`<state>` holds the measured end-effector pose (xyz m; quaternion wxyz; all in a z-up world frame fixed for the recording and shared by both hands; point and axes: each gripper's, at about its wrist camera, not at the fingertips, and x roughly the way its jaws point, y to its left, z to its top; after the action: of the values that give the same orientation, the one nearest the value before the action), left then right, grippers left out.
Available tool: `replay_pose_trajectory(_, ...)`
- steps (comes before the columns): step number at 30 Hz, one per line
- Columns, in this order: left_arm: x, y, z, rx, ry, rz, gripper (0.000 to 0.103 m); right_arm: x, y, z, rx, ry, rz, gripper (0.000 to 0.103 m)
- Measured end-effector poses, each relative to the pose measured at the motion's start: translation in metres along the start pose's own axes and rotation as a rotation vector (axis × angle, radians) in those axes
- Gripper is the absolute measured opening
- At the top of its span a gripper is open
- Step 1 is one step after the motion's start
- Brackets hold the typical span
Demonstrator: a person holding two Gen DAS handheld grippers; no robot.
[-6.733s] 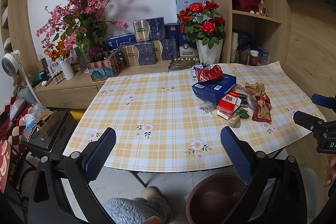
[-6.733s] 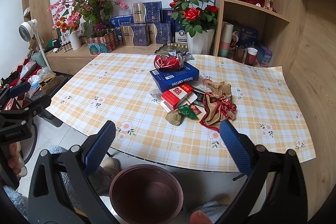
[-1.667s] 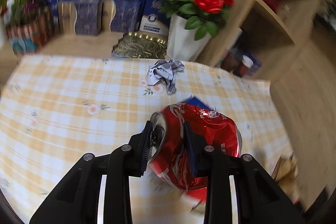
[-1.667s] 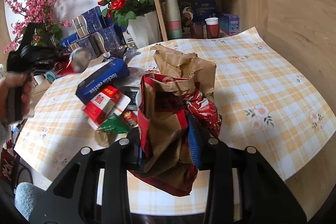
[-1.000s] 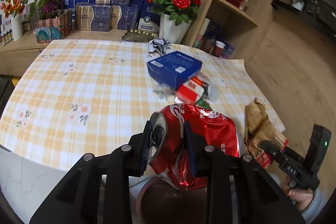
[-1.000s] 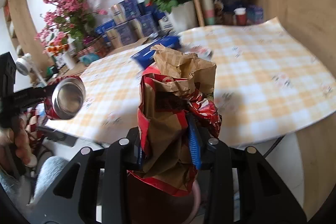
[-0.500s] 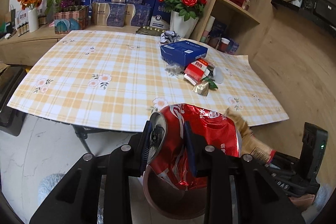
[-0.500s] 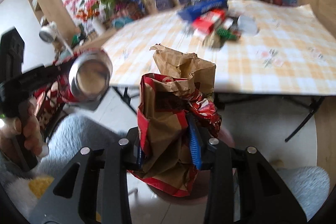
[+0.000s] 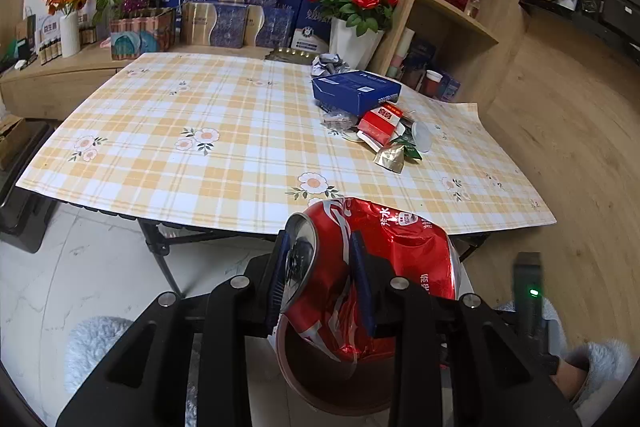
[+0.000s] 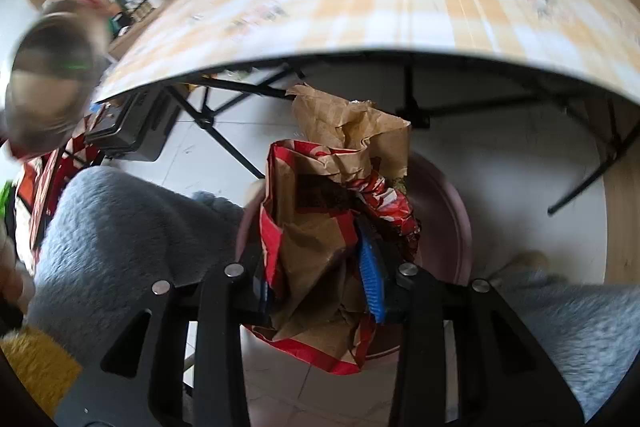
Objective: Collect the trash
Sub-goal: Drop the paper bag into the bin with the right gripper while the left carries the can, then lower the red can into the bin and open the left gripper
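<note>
My left gripper point(image 9: 322, 279) is shut on a crushed red soda can point(image 9: 384, 267), held over the dark red waste bin point(image 9: 320, 391) on the floor in front of the table. In the right wrist view my right gripper point(image 10: 320, 281) is shut on a crumpled brown and red paper bag point(image 10: 328, 227), tilted down over the same bin point(image 10: 448, 227). The can's end point(image 10: 52, 75) shows blurred at the left. More trash stays on the checked tablecloth point(image 9: 224, 147): a blue box point(image 9: 356, 93), a red packet point(image 9: 380, 121), a gold wrapper point(image 9: 390, 159), a crumpled wad point(image 9: 330, 63).
The table's black folding legs point(image 10: 224, 139) stand just behind the bin. A person's grey fleece-covered legs point(image 10: 120, 239) flank it. A rose vase point(image 9: 354, 39), boxes and wooden shelves point(image 9: 460, 7) line the far side. A black box point(image 10: 132, 131) sits on the floor at left.
The right gripper has dropped and tipped downward with the bag, from table height to just over the bin. The left gripper with the can pulled back from the table towards the bin, then held still.
</note>
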<state>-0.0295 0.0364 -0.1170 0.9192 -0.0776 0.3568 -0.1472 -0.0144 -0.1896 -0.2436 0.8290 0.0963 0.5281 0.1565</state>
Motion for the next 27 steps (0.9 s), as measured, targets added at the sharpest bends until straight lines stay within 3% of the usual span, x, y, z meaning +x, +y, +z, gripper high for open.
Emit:
replay_pose_trajectory(4,0.012,0.001,-0.013,-0.006,0.007,-0.007,0.030,0.023,-0.013,0.000,0.052,0.032,-0.017,0.039)
replay_pose_trajectory(9,0.018,0.003,-0.018,-0.015,0.010,-0.022,0.030,0.029,-0.027,-0.004,0.105,0.041,-0.029,0.057)
replay_pose_trajectory(10,0.020,0.004,-0.019,-0.016,0.014,-0.023,0.030,0.025,-0.027,-0.005,0.108,0.032,-0.025,0.064)
replay_pose_trajectory(17,0.038,0.003,-0.027,-0.012,0.067,-0.023,0.030,0.009,-0.036,-0.001,0.155,-0.061,-0.053,0.084)
replay_pose_trajectory(24,0.059,-0.023,-0.026,0.174,0.061,-0.055,0.030,0.001,-0.064,0.001,0.293,-0.114,-0.081,0.094)
replay_pose_trajectory(27,0.075,-0.038,-0.041,0.247,0.093,-0.070,0.030,-0.007,-0.073,-0.003,0.338,-0.136,-0.087,0.096)
